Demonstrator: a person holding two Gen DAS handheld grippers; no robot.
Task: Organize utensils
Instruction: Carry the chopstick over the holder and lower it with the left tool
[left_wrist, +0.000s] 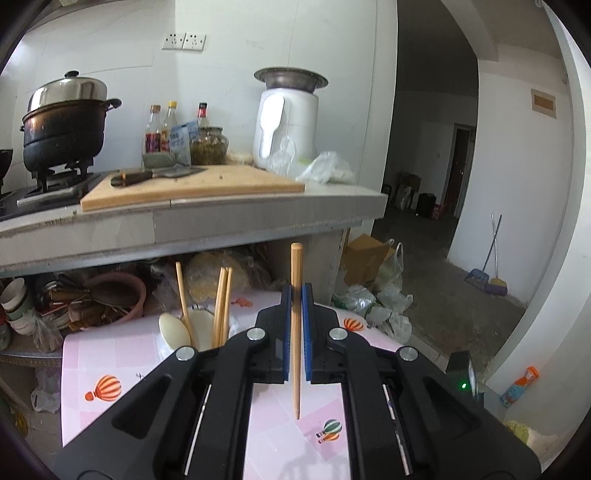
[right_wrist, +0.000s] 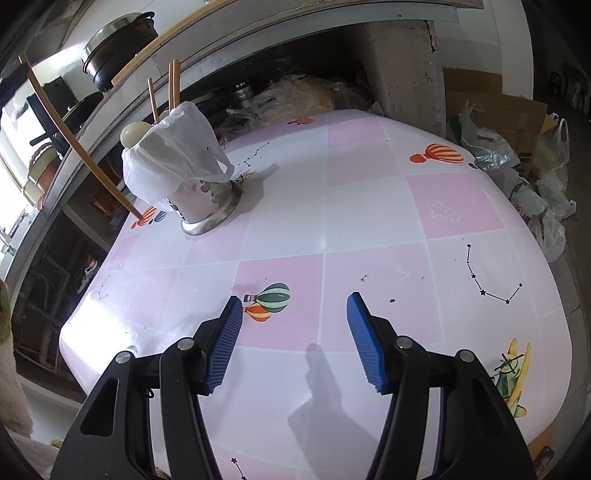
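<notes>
Left wrist view gives me a kitchen: a grey counter (left_wrist: 221, 218) carries a wooden cutting board (left_wrist: 192, 186) with a knife (left_wrist: 155, 175) lying on it, a black pot (left_wrist: 64, 129) on the stove and a white appliance (left_wrist: 286, 125) beside a row of bottles, with a doorway to a darker room on the right. Below me is the tabletop (right_wrist: 369, 221), covered in a pink and white checked cloth printed with balloons and stars. My left gripper (left_wrist: 295, 295) has its fingers pinched tight on a single wooden chopstick (left_wrist: 295, 325), gripping it near the middle; its long axis stands close to upright, blunt end up and tapered tip down, clear of the cloth. In the right wrist view that same chopstick leans across the upper left. The utensil holder (right_wrist: 199, 206), a metal cup draped with a white plastic bag (right_wrist: 173, 147), sits near the tabletop's far left edge, with more chopsticks and a pale spoon standing in it. My right gripper (right_wrist: 295, 332) hangs over the near tabletop, fingers spread apart and holding nothing
</notes>
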